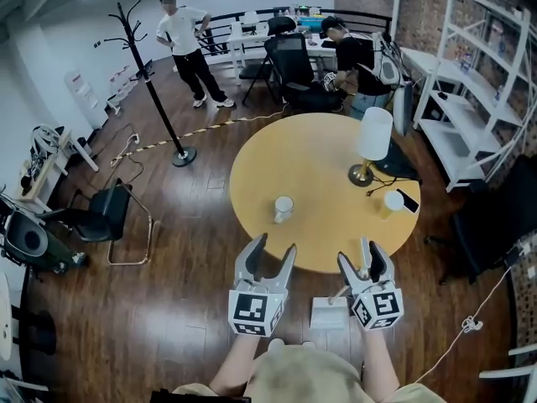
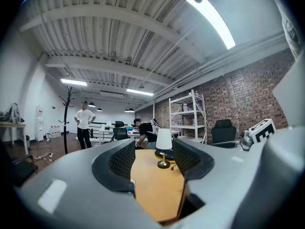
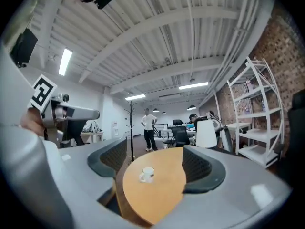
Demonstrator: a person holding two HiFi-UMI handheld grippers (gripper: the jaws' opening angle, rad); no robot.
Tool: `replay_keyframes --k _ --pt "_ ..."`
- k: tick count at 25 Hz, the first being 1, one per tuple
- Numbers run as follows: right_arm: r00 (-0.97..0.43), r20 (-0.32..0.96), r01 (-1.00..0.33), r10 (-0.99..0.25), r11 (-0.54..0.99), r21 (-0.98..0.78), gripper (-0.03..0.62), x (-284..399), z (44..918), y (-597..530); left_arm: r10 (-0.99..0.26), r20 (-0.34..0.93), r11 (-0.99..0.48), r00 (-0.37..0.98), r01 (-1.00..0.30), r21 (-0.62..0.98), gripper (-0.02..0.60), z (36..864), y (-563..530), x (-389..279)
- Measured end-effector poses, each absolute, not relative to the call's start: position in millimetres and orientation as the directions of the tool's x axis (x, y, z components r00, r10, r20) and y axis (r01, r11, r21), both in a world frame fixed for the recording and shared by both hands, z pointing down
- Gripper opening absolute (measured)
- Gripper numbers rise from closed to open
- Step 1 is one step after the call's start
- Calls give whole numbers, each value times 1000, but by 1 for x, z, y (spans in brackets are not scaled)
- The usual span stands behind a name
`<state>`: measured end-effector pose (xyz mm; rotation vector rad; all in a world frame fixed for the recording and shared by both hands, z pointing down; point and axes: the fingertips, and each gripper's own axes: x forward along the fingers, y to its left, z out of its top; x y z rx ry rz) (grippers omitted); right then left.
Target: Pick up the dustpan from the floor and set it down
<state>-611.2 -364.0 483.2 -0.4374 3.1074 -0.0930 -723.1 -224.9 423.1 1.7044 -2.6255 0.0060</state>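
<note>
Left claw (image 1: 274, 245) sits level at the near edge of the round tabletop (image 1: 323, 162), jaws apart, nothing between them, and the lamp (image 1: 373, 134) shows through the gap. On the wooden floor (image 1: 168, 309) lies the white dustpan (image 1: 328, 313), untouched, just left of the right claw (image 1: 360, 253). That one is spread wide too and empty, with the mug (image 1: 284, 209) framed beyond it.
</note>
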Motion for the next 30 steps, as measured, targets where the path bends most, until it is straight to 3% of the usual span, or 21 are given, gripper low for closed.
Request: replay_keyframes --k 11,30 --pt "-966 -172 -193 -195 981 -31 367 -641 384 -321 -857 -117 509 -502 -860 -33 238 375 -192 -740" --pt "-959 -153 -243 -239 970 8 367 -633 379 -309 -853 -121 515 -509 -857 -29 238 373 -174 -740"
